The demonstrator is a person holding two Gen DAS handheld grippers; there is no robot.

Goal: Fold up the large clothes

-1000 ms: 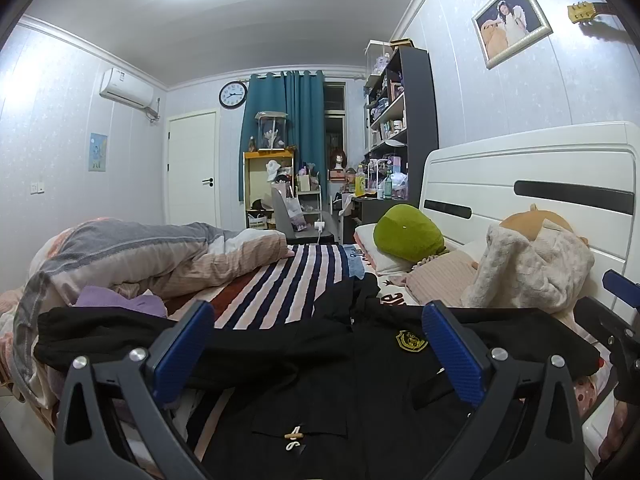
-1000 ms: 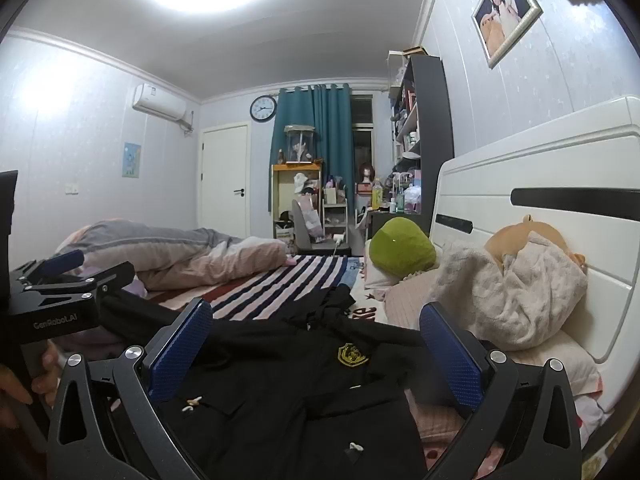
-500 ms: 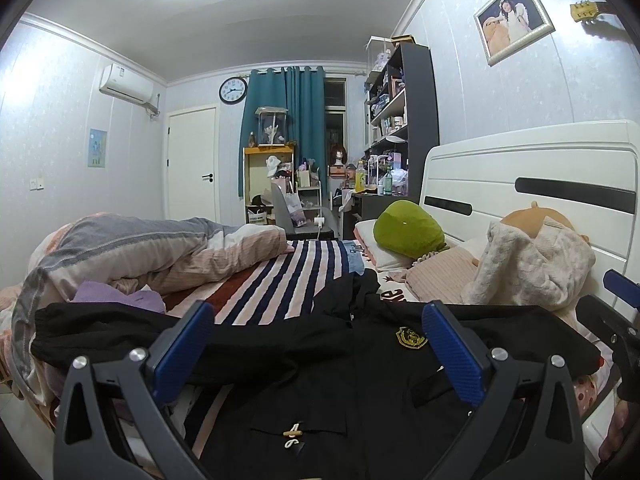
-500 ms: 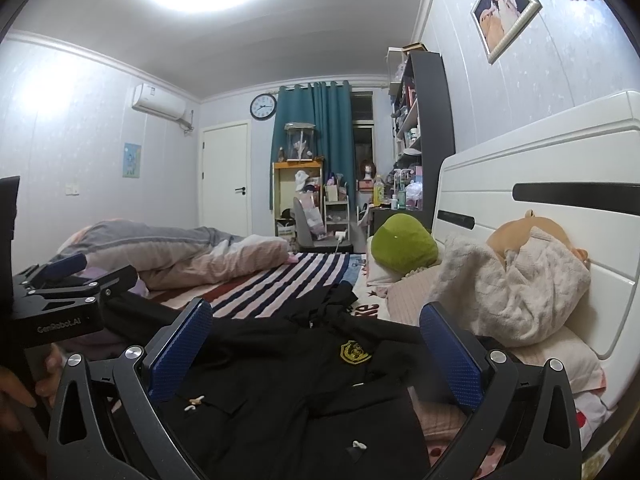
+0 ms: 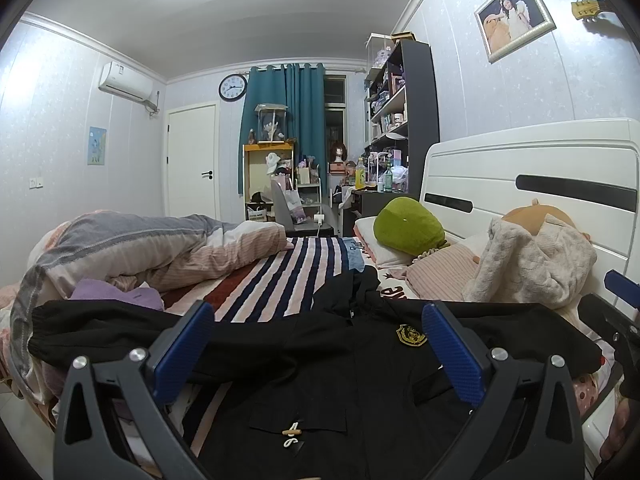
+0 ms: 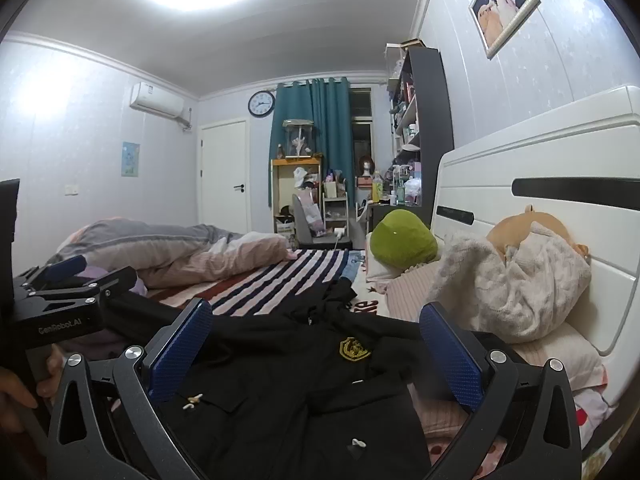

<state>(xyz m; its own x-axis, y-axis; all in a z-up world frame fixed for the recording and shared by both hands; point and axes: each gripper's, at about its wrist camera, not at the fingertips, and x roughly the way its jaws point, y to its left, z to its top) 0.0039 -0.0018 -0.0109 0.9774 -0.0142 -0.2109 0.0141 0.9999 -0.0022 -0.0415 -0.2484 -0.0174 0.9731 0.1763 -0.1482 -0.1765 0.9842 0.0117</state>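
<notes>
Black coat spread on the bed — both grippers open above it

The right gripper (image 6: 316, 344) hangs with blue pads wide apart over the black coat (image 6: 304, 392), whose gold badge (image 6: 354, 349) faces up; the left gripper (image 6: 72, 280) sits open at the bed's (image 6: 280, 276) left edge — near the headboard (image 6: 540, 168) lie a green plush (image 6: 402, 240) and cream blanket (image 6: 508, 284)

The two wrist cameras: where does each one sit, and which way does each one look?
Left wrist: behind the open left gripper, low over the black coat, facing the curtain; the right gripper shows at the right edge.
Right wrist: behind the open right gripper, nearer the headboard; the left gripper and a hand show at left.
Shared: coat, green plush, clock.
</notes>
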